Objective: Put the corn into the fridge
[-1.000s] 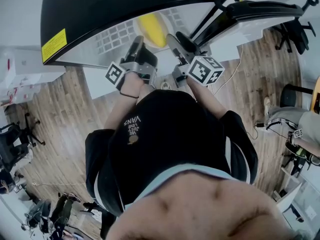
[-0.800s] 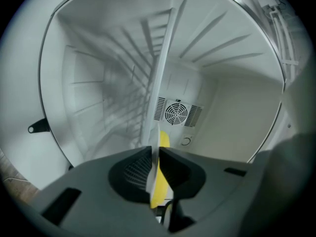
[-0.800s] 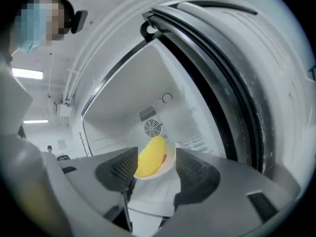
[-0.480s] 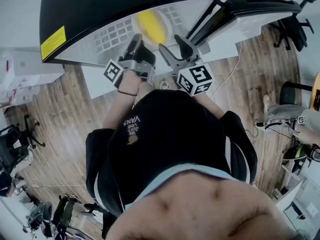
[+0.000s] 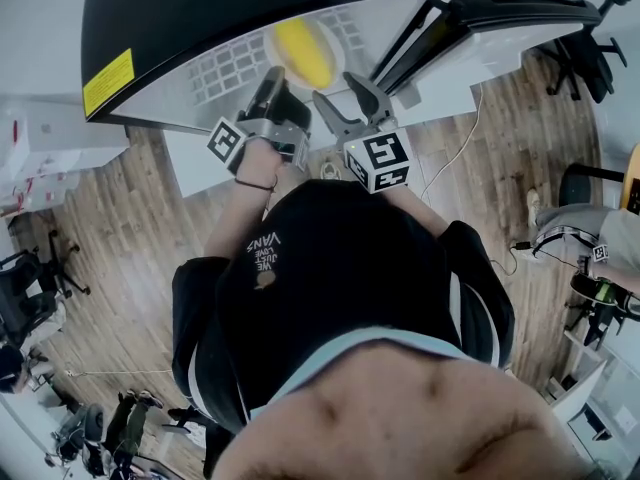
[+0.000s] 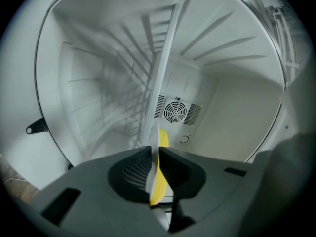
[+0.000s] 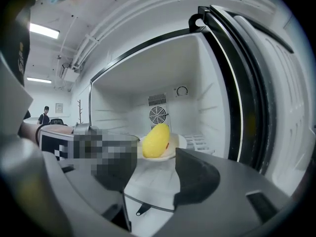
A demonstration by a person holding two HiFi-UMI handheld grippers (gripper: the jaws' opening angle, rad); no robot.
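Observation:
The yellow corn (image 5: 305,50) lies on a white plate (image 5: 341,60) just inside the open fridge (image 5: 250,8). My left gripper (image 5: 276,76) is shut on the plate's near rim. In the left gripper view the plate (image 6: 159,93) shows edge-on between the closed jaws (image 6: 154,168), with the corn (image 6: 162,139) behind it. My right gripper (image 5: 345,93) stands open to the right of the left one. Its jaws have just been opening and nothing is between them. The right gripper view (image 7: 150,174) looks at the corn (image 7: 157,141) on the plate (image 7: 179,143) over the fridge floor.
The fridge door (image 5: 500,18) hangs open at the right, and its dark edge (image 7: 247,107) is close beside my right gripper. A wire shelf (image 7: 200,142) and a fan grille (image 7: 158,115) sit at the back. Office chairs (image 5: 590,63) stand on the wooden floor.
My right gripper's jaws have spread wide, its marker cube has rolled, and it has shifted left and a little back from the plate. The left gripper and the plate have stayed put.

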